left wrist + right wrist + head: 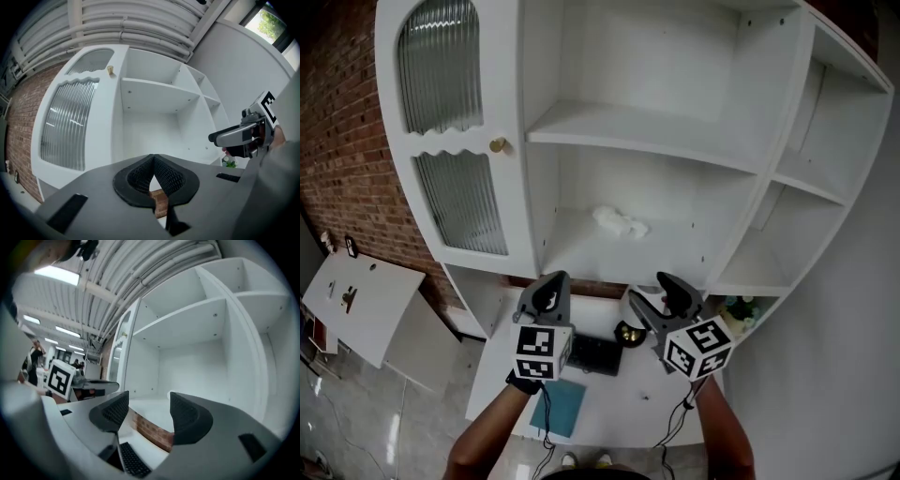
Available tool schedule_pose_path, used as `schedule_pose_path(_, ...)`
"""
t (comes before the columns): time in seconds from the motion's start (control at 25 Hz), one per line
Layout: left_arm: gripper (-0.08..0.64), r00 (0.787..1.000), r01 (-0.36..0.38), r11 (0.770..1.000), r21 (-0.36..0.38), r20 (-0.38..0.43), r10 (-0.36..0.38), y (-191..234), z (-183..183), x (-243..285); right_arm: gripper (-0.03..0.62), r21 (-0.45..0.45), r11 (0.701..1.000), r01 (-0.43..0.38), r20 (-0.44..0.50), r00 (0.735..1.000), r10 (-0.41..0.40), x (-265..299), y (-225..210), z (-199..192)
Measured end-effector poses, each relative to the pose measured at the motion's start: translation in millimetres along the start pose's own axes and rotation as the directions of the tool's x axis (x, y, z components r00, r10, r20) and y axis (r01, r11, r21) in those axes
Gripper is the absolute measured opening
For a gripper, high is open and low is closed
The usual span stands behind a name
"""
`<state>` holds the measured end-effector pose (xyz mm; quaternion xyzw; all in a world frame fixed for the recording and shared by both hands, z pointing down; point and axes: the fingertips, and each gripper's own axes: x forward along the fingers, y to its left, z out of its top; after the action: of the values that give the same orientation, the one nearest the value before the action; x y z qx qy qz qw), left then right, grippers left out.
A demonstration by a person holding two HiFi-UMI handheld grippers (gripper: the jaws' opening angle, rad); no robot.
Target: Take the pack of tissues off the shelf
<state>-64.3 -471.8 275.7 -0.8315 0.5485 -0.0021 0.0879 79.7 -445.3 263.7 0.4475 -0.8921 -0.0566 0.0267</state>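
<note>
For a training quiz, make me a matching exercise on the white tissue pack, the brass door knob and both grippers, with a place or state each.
1 soft white pack of tissues
2 round brass knob
3 left gripper
4 right gripper

a jaws apart
b on the ribbed-glass door
c jaws together
d on the lower open shelf

Pairs: 1-d, 2-b, 3-c, 4-a

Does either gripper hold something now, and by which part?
Nothing is held: the left gripper is shut and empty, the right gripper open. The tissues lie on the shelf.
</note>
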Motion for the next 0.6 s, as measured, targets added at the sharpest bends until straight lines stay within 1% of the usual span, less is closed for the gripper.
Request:
schedule_pose_path(0.04,0.014,1.0,0.001,1.0,-0.009,-0.002,-0.001,1.9,2.3,6.9,0.275,0.031,0.999,-0.033,0.001,0.999,0.033,9.4,-1.3,5.3)
schedule_pose_path(0.08,0.014,1.0,0.005,1.0,-0.019,-0.004,-0.005,2.9,4.7,14.0,0.275,0.044,0.997,-0.056,-0.003,0.998,0.056,18.7,-3.4,9.9)
schedule_pose_path(0.12,0.014,1.0,0.012,1.0,-0.025,-0.005,-0.012,3.0,7.4,21.1,0.275,0.036,0.997,-0.066,-0.012,0.998,0.066,27.6,-7.1,13.4)
schedule_pose_path(0.24,0.014,0.999,0.031,0.999,-0.011,-0.009,-0.031,1.0,15.0,42.5,0.275,-0.01,0.998,-0.068,-0.054,0.996,0.068,52.2,-24.1,18.7)
schedule_pose_path(0.36,0.014,0.999,0.032,0.999,0.009,-0.02,-0.031,3.9,17.8,64.3,0.275,-0.027,0.996,-0.082,-0.107,0.991,0.079,77.7,-39.5,20.0)
schedule_pose_path(0.48,0.014,0.998,0.032,0.999,-0.013,-0.045,-0.033,10.3,15.4,83.3,0.275,-0.03,0.995,-0.095,-0.168,0.982,0.089,103.0,-52.1,13.2)
schedule_pose_path(0.6,0.014,0.998,0.029,0.999,-0.022,-0.063,-0.03,17.9,16.3,102.7,0.275,-0.086,0.992,-0.087,-0.247,0.967,0.064,127.0,-67.5,-1.8)
